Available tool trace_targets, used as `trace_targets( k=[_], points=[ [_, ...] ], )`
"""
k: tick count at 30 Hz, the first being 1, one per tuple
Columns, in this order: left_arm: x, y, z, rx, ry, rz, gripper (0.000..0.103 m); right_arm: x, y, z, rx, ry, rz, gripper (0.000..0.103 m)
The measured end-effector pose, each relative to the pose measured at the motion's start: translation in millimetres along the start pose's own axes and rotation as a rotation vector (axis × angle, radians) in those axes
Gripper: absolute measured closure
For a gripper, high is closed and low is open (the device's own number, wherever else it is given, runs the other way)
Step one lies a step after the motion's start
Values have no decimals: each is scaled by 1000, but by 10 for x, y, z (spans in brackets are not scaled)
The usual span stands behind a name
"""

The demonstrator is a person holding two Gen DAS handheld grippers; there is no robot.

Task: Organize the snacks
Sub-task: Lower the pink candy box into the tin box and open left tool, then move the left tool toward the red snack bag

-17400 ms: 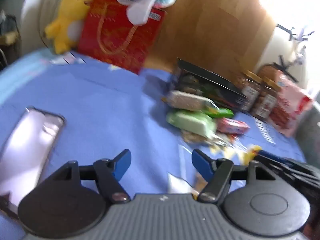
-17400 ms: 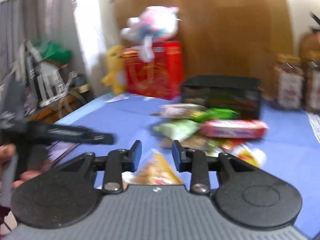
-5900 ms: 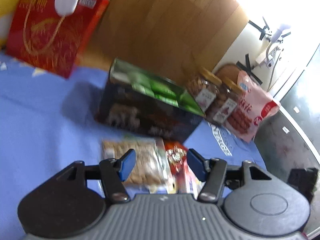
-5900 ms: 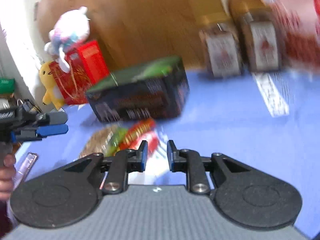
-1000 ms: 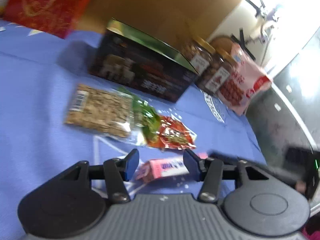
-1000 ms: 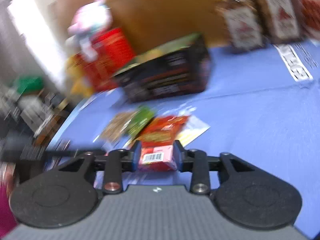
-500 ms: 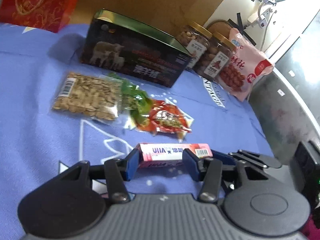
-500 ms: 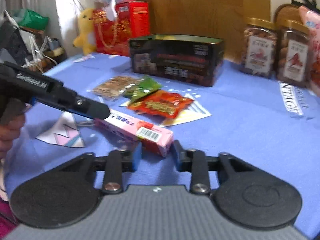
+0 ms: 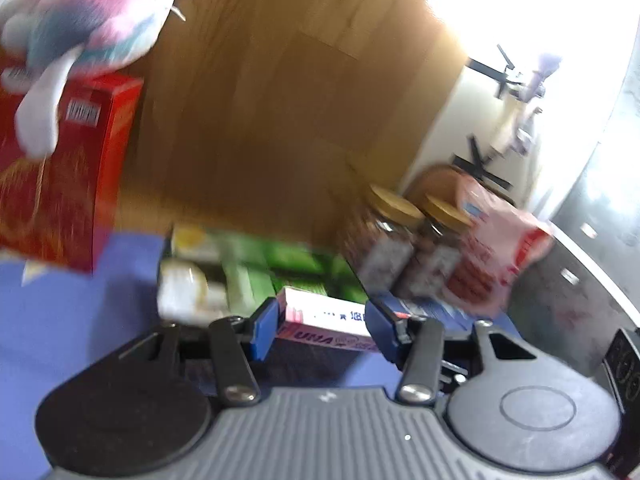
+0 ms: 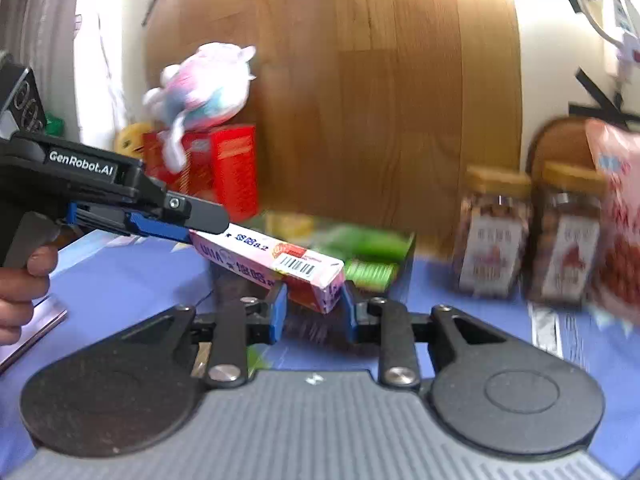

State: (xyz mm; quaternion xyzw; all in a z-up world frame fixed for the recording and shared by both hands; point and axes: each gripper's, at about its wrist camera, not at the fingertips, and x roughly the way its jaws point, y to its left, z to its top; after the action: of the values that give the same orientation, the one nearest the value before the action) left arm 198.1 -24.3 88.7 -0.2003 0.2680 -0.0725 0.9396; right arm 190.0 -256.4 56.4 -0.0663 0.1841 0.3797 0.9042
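Observation:
A long pink snack box (image 10: 276, 264) is held in the air between both grippers, just in front of the open dark box (image 10: 360, 256) that holds green packets. My right gripper (image 10: 312, 312) is shut on the box's barcode end. My left gripper (image 9: 324, 328) is shut on its other end (image 9: 320, 320); from the right wrist view its blue fingers (image 10: 156, 226) clamp the box's far end. The dark box (image 9: 256, 268) shows green and pale packets inside.
Two gold-lidded jars (image 10: 496, 240) and a pink snack bag (image 10: 620, 216) stand to the right. A red gift bag (image 9: 52, 184) with a plush toy (image 9: 88, 24) on top stands at the left. A wooden board (image 10: 360, 120) rises behind the blue tablecloth (image 10: 120, 280).
Both grippers have lifted the pink box off the blue cloth and carried it up toward the open dark box. Both still hold it.

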Motion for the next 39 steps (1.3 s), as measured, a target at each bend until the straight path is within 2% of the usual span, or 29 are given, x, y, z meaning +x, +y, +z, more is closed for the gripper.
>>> trace_targets(
  k=[3, 6, 8, 11, 17, 22, 25, 29, 32, 35, 36, 39],
  points=[
    [332, 145, 135, -23, 27, 24, 56, 343, -63, 120, -5, 7, -25, 70],
    [600, 298, 131, -59, 82, 56, 55, 656, -118, 103, -10, 50, -47, 68],
    [624, 336, 89, -70, 82, 58, 55, 758, -154, 71, 7, 79, -64, 68],
    [525, 319, 61, -56, 58, 54, 55, 659, -206, 68, 69, 55, -53, 68],
    [203, 56, 0, 8, 15, 106, 55, 241, -246, -20, 188, 25, -54, 68],
    [-121, -106, -359, 18, 34, 80, 54, -133, -254, -340, 289, 60, -16, 68],
    [-219, -82, -670, -16, 94, 43, 54, -102, -279, -560, 367, 139, 28, 68],
    [-276, 34, -1053, -102, 160, 19, 56, -55, -432, -817, 565, 244, 83, 68],
    [-265, 43, -1249, -99, 192, 73, 56, -90, -506, -922, 664, 256, 112, 68],
    [-274, -33, -1340, -56, 193, 127, 56, -71, -484, -927, 692, 261, 133, 68],
    [-275, -62, -1355, -45, 191, 144, 56, -48, -461, -928, 697, 263, 139, 70],
    [-304, -134, -1395, -11, 184, 193, 56, -13, -392, -963, 719, 294, 141, 96]
  ],
)
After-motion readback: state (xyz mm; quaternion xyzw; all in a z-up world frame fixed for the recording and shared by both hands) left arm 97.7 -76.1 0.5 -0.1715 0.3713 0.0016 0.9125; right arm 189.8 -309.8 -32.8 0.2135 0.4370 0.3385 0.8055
